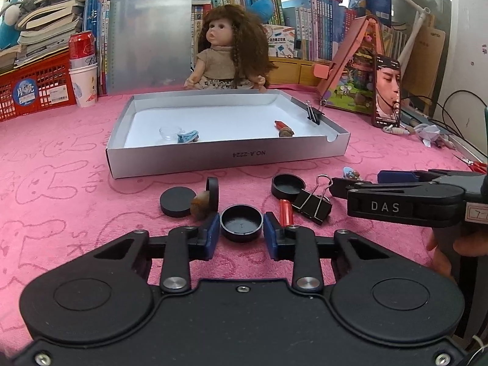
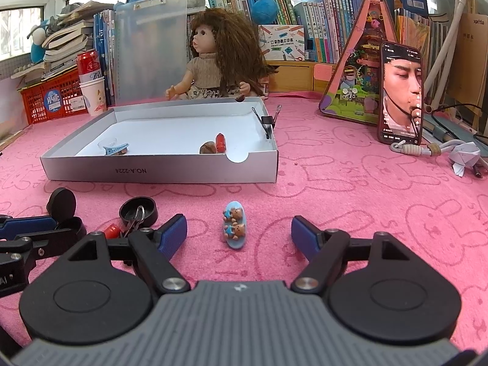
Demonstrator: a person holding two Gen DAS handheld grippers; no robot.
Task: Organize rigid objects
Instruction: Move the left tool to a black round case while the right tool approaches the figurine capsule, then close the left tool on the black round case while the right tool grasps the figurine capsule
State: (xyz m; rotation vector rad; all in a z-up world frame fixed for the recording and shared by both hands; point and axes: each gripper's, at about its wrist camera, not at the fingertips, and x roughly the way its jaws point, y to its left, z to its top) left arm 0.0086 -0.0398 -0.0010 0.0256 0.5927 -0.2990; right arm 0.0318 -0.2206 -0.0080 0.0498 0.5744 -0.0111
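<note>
A grey box tray (image 1: 231, 157) (image 2: 164, 170) lies on the pink cloth and holds a clear cup, a blue clip (image 1: 186, 136), a red cylinder with a brown nut (image 1: 283, 129), and a binder clip (image 1: 313, 116) on its right wall. My left gripper (image 1: 241, 225) has its blue pads on either side of a black cap (image 1: 241, 222), touching or nearly so. Around it lie a black disc (image 1: 177, 201), another black cap (image 1: 287, 186), a red cylinder (image 1: 286, 212) and a binder clip (image 1: 314, 204). My right gripper (image 2: 239, 233) is open around a blue bear hair clip (image 2: 234, 224).
A doll (image 1: 228, 52) sits behind the tray. A phone (image 2: 400, 93) leans at the right beside a pink toy house (image 2: 360, 70), with cables and folded paper nearby. A red crate (image 1: 36, 88), a can and paper cups stand at the left. Books line the back.
</note>
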